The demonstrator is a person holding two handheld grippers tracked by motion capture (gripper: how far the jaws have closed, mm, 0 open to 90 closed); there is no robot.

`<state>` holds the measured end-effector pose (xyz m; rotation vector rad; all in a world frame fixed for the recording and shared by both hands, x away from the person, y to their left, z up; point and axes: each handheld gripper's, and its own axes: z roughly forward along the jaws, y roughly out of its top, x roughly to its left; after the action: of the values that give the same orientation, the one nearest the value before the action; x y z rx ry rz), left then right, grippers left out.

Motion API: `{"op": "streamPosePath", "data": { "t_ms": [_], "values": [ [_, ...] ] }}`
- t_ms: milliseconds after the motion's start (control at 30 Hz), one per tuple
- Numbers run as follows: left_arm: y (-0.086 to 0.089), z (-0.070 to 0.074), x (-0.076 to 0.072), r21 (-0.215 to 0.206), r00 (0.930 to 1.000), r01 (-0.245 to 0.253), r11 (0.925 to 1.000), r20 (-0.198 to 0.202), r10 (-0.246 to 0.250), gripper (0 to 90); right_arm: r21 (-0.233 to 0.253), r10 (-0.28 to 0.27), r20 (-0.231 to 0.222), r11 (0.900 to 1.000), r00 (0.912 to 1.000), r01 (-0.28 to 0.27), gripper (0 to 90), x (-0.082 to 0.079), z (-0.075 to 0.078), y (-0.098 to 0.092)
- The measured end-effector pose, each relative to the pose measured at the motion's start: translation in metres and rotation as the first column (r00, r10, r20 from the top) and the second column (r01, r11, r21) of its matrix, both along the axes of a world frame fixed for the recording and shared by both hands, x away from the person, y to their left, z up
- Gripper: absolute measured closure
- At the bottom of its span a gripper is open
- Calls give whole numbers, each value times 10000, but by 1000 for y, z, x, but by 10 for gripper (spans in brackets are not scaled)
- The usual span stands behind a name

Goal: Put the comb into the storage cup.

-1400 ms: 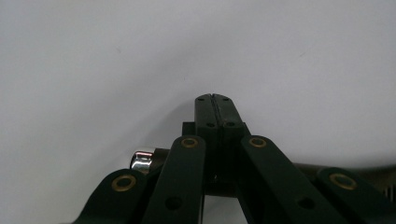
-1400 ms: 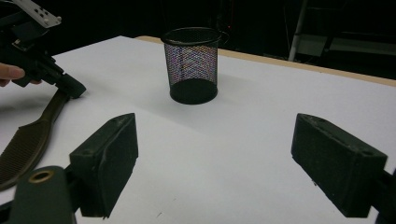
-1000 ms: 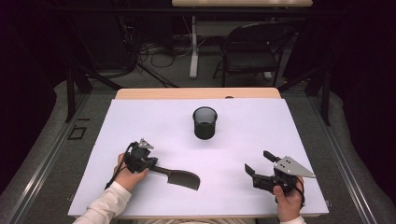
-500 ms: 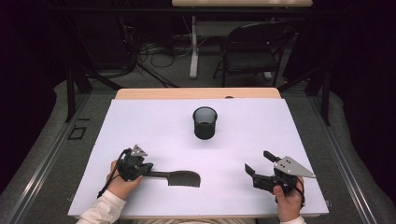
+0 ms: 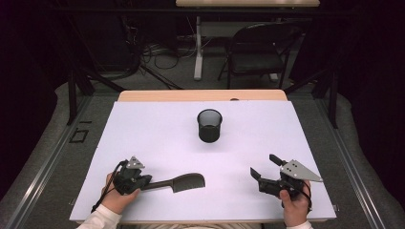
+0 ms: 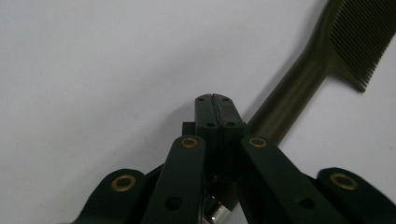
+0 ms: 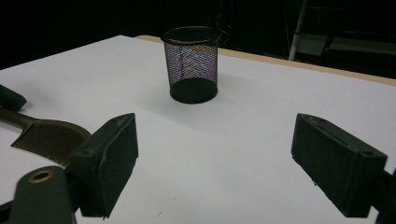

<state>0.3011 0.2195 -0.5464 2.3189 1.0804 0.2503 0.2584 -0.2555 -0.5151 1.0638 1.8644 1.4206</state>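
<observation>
comb [image 6: 299,84] handle beside closed jaws

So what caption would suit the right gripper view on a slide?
Open tongs face a black mesh cup on the white table, a comb lying nearby.

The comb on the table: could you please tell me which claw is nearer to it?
Left. The left claw is at the comb handle's end, jaws together beside the handle. The right claw sits apart at the table's right side, jaws wide open.
</observation>
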Motion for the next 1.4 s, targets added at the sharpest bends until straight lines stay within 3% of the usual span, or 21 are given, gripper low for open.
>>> {"op": "streamPosePath", "data": {
  "t_ms": [567,1033,1400],
  "values": [
    [-3,1,-17,29,9997,238,9997,-65,-238,900,-59,25,24,10000,10000,-25,146,0,0,0],
    [-2,1,-22,-100,9998,172,9998,-42,-173,891,-44,44,16,10000,10000,-44,146,0,0,0],
    [8,8,-19,-638,9992,-276,9976,271,294,794,-10,61,14,10000,10000,-61,146,0,0,1]
  ]
}}
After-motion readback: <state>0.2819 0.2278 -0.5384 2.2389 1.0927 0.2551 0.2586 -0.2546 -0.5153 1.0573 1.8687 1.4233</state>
